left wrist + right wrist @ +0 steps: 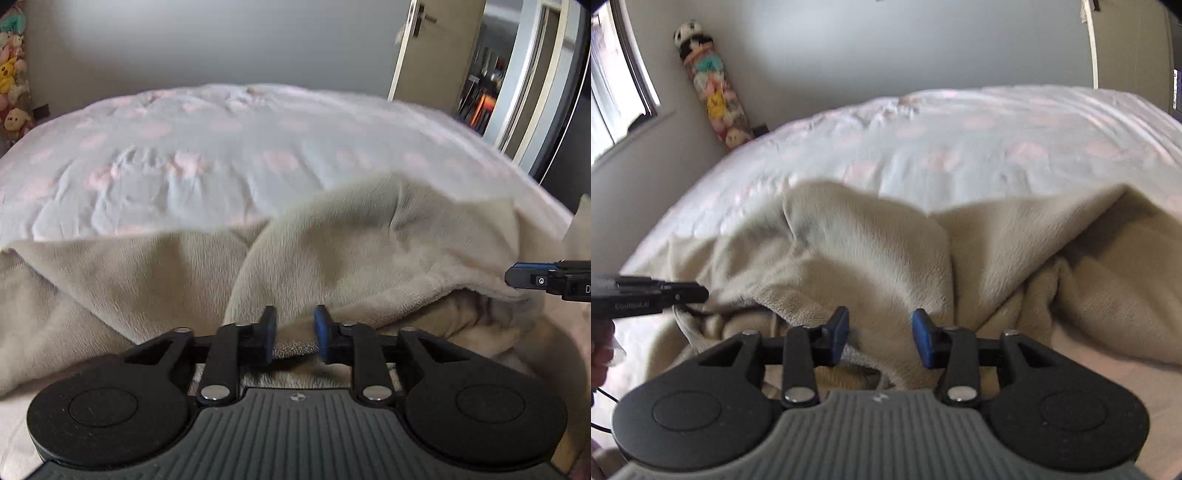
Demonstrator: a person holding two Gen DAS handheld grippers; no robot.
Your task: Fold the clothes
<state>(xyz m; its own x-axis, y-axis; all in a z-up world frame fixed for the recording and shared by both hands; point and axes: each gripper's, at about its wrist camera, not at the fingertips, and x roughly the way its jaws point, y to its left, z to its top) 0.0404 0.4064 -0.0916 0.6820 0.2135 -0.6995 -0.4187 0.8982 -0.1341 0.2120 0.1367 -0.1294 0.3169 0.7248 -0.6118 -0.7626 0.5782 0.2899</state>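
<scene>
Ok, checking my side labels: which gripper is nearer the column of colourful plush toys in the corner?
Left. The left gripper is over the beige fleece garment on the side toward the plush toys; the right gripper is beside it, farther off.

Both views are taken low and close over a beige fleece garment [332, 240], angled downward toward the bed [221, 147] at 12 o'clock; each neighbouring gripper is caught at the edge, at 3 and 9 o'clock
</scene>
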